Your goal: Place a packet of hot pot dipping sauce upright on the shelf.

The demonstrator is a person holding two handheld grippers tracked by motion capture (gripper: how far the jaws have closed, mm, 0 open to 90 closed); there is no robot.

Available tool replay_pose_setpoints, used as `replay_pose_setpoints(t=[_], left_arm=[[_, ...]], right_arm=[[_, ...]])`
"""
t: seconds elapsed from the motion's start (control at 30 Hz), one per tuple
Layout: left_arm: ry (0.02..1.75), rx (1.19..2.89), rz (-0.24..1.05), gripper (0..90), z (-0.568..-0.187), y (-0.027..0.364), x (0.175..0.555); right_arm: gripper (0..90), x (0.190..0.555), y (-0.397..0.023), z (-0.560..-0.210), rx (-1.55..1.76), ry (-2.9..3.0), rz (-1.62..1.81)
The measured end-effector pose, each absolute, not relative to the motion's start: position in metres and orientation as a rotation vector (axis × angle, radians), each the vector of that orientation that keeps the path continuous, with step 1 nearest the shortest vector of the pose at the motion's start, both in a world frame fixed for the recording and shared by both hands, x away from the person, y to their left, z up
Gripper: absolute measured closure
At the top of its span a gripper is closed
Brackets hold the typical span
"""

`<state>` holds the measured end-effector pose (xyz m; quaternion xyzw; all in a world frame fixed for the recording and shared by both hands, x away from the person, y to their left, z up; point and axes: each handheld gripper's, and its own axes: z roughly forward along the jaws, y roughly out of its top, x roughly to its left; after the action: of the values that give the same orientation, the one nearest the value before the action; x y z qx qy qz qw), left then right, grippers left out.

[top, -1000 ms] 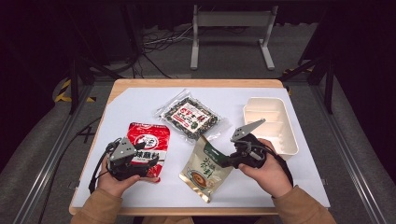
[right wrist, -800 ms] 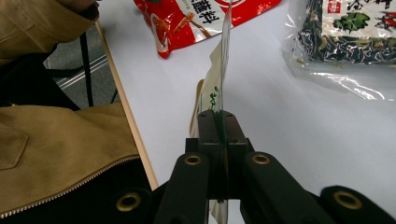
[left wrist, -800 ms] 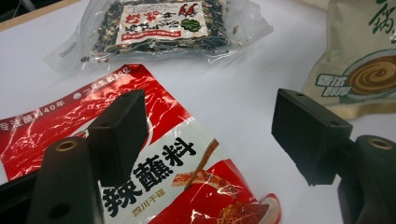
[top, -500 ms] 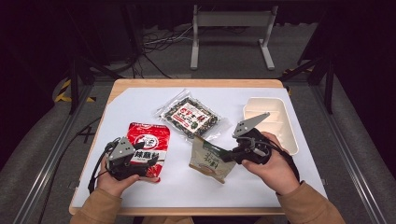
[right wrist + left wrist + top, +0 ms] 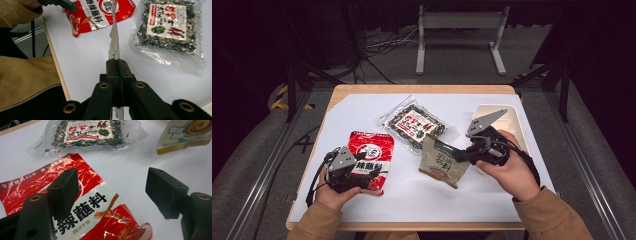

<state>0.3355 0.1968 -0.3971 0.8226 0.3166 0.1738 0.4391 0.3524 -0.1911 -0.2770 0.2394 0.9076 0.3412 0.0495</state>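
Beside the held green pouch [image 5: 443, 162], clear seaweed bag [image 5: 414, 124], red packet [image 5: 369, 159].

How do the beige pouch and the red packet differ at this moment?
The beige pouch hangs tilted, pinched at its edge by the right gripper; the red packet lies flat on the white table. The left gripper stands open over the red packet. Both are printed, sealed food bags.
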Motion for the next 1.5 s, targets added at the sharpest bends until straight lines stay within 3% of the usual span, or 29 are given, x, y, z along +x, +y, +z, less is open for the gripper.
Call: replay_pose_setpoints(t=[1.5], left_arm=[[0.833,2.026,0.464,27.0,-0.397,0.211,0.332]], right_arm=[[89.8,0.402,-0.244,-0.201,0.596,2.560,0.878]])
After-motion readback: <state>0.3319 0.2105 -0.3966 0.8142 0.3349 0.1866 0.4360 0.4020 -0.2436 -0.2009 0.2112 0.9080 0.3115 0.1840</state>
